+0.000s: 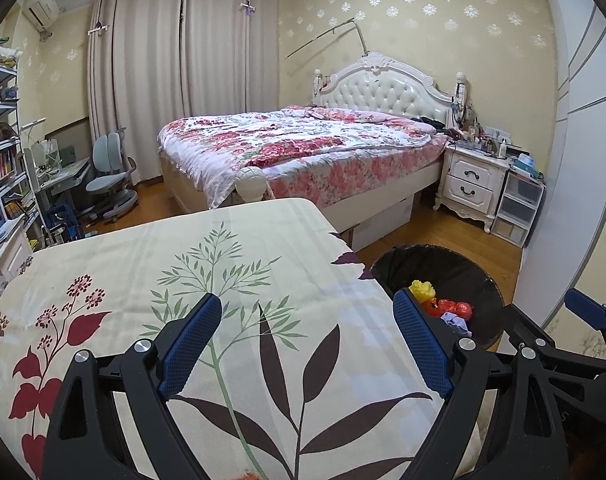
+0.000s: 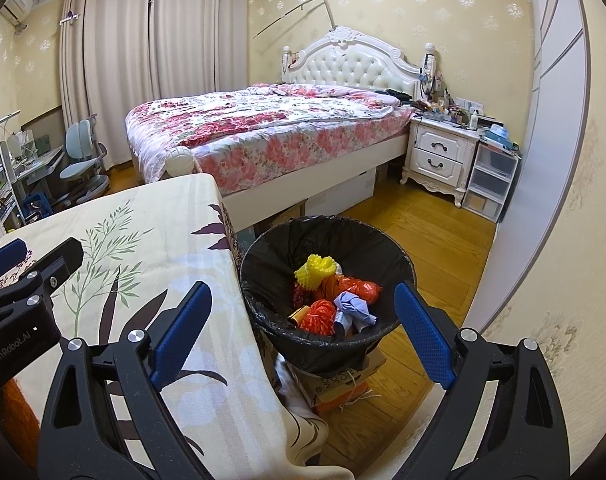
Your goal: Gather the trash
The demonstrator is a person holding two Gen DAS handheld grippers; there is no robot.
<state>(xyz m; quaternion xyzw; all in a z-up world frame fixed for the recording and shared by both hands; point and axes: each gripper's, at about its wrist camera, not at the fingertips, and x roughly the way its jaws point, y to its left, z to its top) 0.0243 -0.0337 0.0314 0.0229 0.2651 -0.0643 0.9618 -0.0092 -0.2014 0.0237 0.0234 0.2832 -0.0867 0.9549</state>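
A black-lined trash bin (image 2: pixel 367 248) stands on the floor right of the table; its rim also shows in the left wrist view as the bin (image 1: pixel 475 276). Inside lie yellow foam netting (image 2: pixel 315 272), orange and red wrappers (image 2: pixel 359 290), crumpled pale-blue paper (image 2: pixel 353 308) and other scraps. My left gripper (image 1: pixel 307 312) hangs open over the flower-print tablecloth (image 1: pixel 183 264) with nothing between its blue pads. My right gripper (image 2: pixel 303 300) stands open near the table's right edge, just before the bin, and holds nothing. Each gripper shows at the edge of the other's view.
A bed (image 2: pixel 271 128) with a floral quilt fills the far side. A white nightstand (image 2: pixel 439 156) and plastic drawers (image 2: pixel 491 184) stand to its right. A desk chair (image 1: pixel 107 176) and shelves (image 1: pixel 3 152) are at the left. A cardboard box (image 2: pixel 343 380) lies under the bin.
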